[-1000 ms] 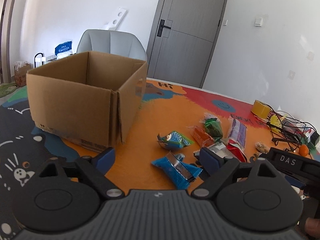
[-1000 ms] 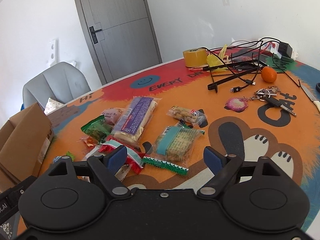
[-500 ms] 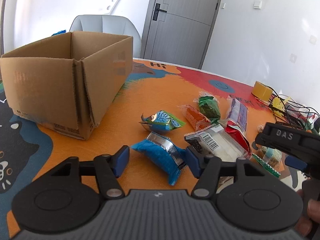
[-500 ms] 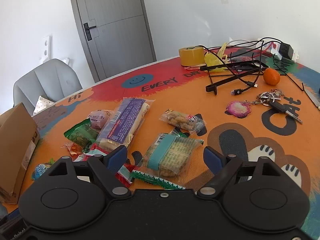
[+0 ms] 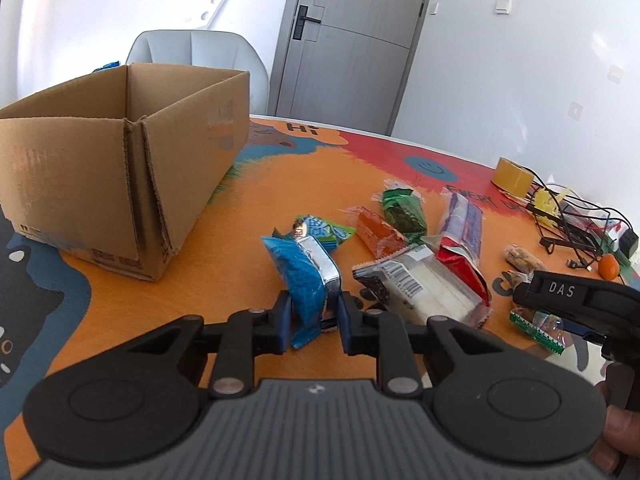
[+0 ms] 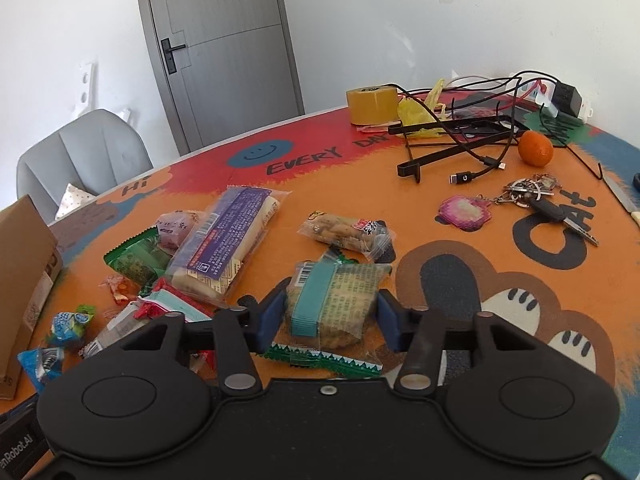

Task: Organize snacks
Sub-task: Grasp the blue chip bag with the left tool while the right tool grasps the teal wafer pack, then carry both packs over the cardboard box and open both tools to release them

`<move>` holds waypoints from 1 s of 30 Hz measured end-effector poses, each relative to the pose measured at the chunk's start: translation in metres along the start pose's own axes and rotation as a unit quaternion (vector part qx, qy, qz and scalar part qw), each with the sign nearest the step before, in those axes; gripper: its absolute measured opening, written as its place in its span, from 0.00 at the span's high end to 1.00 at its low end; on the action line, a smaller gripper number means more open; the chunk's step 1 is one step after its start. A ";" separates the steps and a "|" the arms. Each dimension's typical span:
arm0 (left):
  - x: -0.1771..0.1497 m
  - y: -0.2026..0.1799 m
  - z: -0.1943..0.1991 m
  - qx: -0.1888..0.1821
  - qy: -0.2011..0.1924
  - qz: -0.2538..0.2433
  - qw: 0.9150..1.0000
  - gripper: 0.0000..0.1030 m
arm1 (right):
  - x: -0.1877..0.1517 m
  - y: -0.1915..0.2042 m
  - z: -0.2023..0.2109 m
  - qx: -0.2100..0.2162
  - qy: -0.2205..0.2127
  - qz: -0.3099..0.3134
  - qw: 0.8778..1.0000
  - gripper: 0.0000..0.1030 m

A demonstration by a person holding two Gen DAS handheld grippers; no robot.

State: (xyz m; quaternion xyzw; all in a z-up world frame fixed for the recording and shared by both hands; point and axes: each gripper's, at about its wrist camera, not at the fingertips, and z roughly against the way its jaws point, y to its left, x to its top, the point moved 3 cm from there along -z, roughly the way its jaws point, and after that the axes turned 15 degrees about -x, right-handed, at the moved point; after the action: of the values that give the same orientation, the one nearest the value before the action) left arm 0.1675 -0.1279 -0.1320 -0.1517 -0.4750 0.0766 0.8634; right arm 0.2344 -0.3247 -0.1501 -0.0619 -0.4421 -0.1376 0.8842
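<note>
**Both grippers clench on snack packets**

The left hand-held gripper, wide apart a second ago, has just been closing and now grasps the blue foil snack packet, tipping it up on end. The right hand-held gripper has likewise just been closing; its pads press the green-banded biscuit packet. Other snacks lie between them on the orange cartoon-printed counter. An open cardboard box stands far left; a grey door and white walls lie beyond.

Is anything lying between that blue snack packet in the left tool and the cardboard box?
Nothing visible. The left tool has just closed on the blue foil snack packet, and only bare orange table mat lies between it and the open brown cardboard box. The other snacks lie right of it.
</note>
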 end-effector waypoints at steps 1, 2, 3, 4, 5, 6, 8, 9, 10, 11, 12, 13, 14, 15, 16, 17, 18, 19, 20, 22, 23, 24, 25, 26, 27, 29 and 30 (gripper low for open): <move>0.000 -0.001 0.001 -0.003 -0.001 -0.002 1.000 0.79 | 0.000 -0.002 0.001 0.004 0.002 -0.003 1.000 0.52; 0.000 -0.002 0.002 -0.007 -0.003 -0.003 1.000 0.79 | -0.001 -0.004 0.003 0.007 0.003 -0.007 1.000 0.53; 0.001 -0.003 0.004 -0.010 -0.005 -0.004 1.000 0.79 | -0.001 -0.006 0.004 0.007 0.004 -0.011 1.000 0.53; 0.001 -0.003 0.006 -0.012 -0.007 -0.005 1.000 0.80 | -0.002 -0.007 0.005 0.007 0.003 -0.013 1.000 0.53; 0.002 -0.004 0.008 -0.014 -0.009 -0.007 1.000 0.80 | -0.002 -0.008 0.006 0.006 0.003 -0.014 1.000 0.53; 0.003 -0.004 0.010 -0.016 -0.011 -0.008 1.000 0.80 | -0.003 -0.008 0.008 0.005 0.003 -0.015 1.000 0.53; 0.005 -0.003 0.014 -0.020 -0.015 -0.009 1.000 0.80 | -0.002 -0.008 0.012 0.006 0.000 -0.018 1.000 0.53; 0.006 -0.002 0.016 -0.021 -0.017 -0.009 1.000 0.80 | -0.001 -0.007 0.015 0.006 -0.004 -0.018 1.000 0.53; 0.008 -0.002 0.017 -0.022 -0.020 -0.010 1.000 0.80 | 0.000 -0.006 0.019 0.006 -0.009 -0.017 1.000 0.53; 0.009 -0.001 0.019 -0.023 -0.022 -0.011 0.999 0.80 | 0.000 -0.005 0.022 0.007 -0.013 -0.018 1.000 0.53; 0.010 -0.001 0.020 -0.023 -0.025 -0.011 0.999 0.80 | 0.001 -0.005 0.025 0.008 -0.015 -0.019 1.000 0.53; 0.011 -0.001 0.022 -0.024 -0.028 -0.012 0.999 0.80 | 0.002 -0.004 0.028 0.010 -0.017 -0.020 1.000 0.53; 0.012 0.000 0.023 -0.024 -0.030 -0.012 0.999 0.80 | 0.002 -0.004 0.031 0.012 -0.019 -0.021 1.000 0.53; 0.014 0.000 0.024 -0.024 -0.032 -0.013 0.999 0.80 | 0.002 -0.003 0.033 0.014 -0.021 -0.021 0.999 0.53; 0.015 0.000 0.026 -0.024 -0.036 -0.013 0.999 0.80 | 0.002 -0.002 0.036 0.017 -0.022 -0.021 0.999 0.53; 0.017 0.001 0.028 -0.023 -0.040 -0.015 0.999 0.80 | 0.002 -0.001 0.039 0.020 -0.024 -0.021 0.999 0.53; 0.020 0.001 0.030 -0.021 -0.046 -0.017 0.999 0.80 | 0.002 0.000 0.042 0.024 -0.026 -0.021 0.999 0.53; 0.023 0.001 0.032 -0.020 -0.052 -0.019 0.998 0.80 | 0.002 0.000 0.044 0.026 -0.028 -0.021 0.999 0.53; 0.025 0.002 0.034 -0.019 -0.056 -0.020 0.998 0.80 | 0.003 0.001 0.047 0.029 -0.029 -0.022 0.999 0.53; 0.029 0.003 0.039 -0.018 -0.063 -0.021 0.998 0.80 | 0.004 0.002 0.052 0.033 -0.034 -0.023 0.999 0.53; 0.032 0.003 0.041 -0.016 -0.068 -0.024 0.997 0.80 | 0.005 0.003 0.055 0.036 -0.037 -0.023 0.998 0.53; 0.034 0.003 0.044 -0.016 -0.073 -0.027 0.997 0.80 | 0.006 0.003 0.057 0.039 -0.039 -0.023 0.998 0.53; 0.036 0.003 0.047 -0.016 -0.078 -0.030 0.996 0.80 | 0.006 0.004 0.061 0.042 -0.042 -0.024 0.998 0.53; 0.038 0.003 0.049 -0.016 -0.081 -0.032 0.996 0.80 | 0.007 0.006 0.064 0.046 -0.046 -0.024 0.998 0.53; 0.040 0.003 0.051 -0.017 -0.085 -0.035 0.996 0.80 | 0.008 0.007 0.067 0.050 -0.049 -0.024 0.997 0.53; 0.044 0.003 0.055 -0.018 -0.091 -0.036 0.995 0.80 | 0.009 0.009 0.074 0.057 -0.055 -0.024 0.997 0.53; 0.046 0.003 0.057 -0.019 -0.094 -0.036 0.995 0.80 | 0.010 0.011 0.076 0.060 -0.058 -0.024 0.996 0.53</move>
State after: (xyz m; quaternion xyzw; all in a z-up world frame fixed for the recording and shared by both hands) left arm 0.1440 -0.1012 -0.0677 -0.1428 -0.5609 0.0506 0.8139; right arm 0.1852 -0.2981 -0.0958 -0.0054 -0.5019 -0.1282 0.8553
